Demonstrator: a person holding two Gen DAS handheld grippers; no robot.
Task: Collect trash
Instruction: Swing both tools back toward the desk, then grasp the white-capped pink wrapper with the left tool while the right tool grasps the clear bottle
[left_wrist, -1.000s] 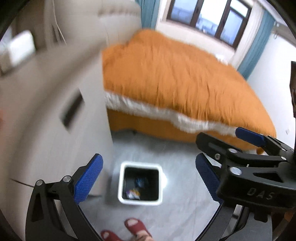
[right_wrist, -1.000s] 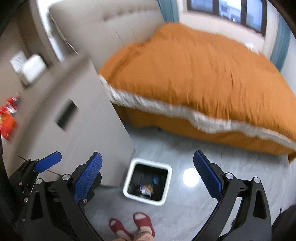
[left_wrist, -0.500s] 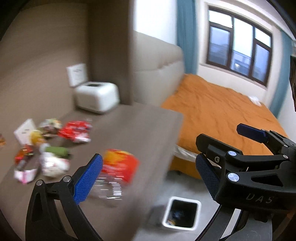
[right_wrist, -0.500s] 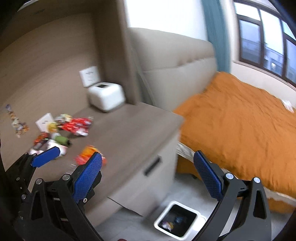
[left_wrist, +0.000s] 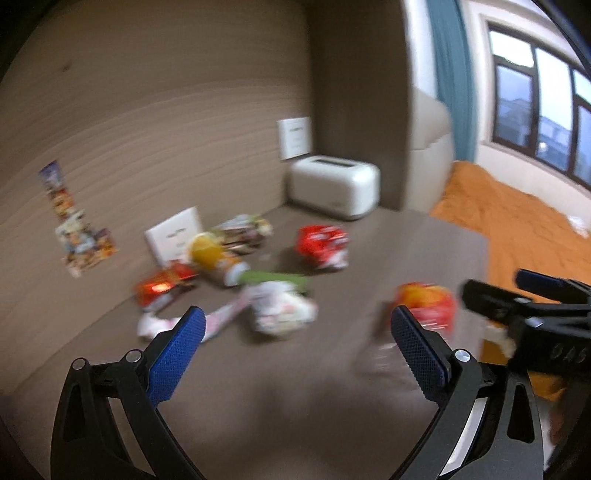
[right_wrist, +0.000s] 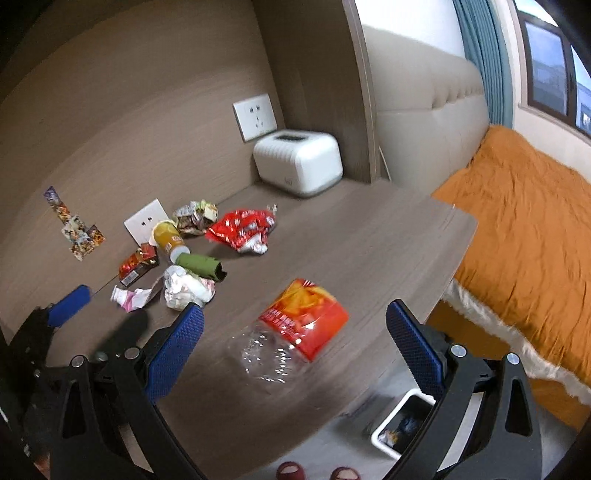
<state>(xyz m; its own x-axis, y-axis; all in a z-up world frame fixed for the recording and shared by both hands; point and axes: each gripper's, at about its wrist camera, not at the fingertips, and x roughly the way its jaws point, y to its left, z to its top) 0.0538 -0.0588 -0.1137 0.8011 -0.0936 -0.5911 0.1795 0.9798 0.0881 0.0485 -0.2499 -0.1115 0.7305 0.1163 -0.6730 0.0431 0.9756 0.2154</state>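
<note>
Trash lies on the brown nightstand top (right_wrist: 369, 251): an orange chip bag with a clear end (right_wrist: 299, 325) (left_wrist: 424, 306), a red wrapper (right_wrist: 242, 229) (left_wrist: 323, 243), a crumpled white paper (right_wrist: 186, 286) (left_wrist: 280, 306), a green roll (right_wrist: 201, 266), a yellow cup (right_wrist: 168, 236), a small red box (right_wrist: 138, 264) and a pink-white scrap (right_wrist: 131, 295). My right gripper (right_wrist: 293, 347) is open above the chip bag. My left gripper (left_wrist: 295, 354) is open and empty above the nightstand, near the white paper. The white bin (right_wrist: 402, 424) stands on the floor below the nightstand edge.
A white box-shaped appliance (right_wrist: 299, 162) stands at the back of the nightstand by a wall socket (right_wrist: 255, 116). An orange bed (right_wrist: 524, 206) is to the right. The person's red slippers (right_wrist: 314, 470) show on the floor.
Both grippers swung up from the bin on the floor to the nightstand top. The trash pile has come into view. Both stay open.
</note>
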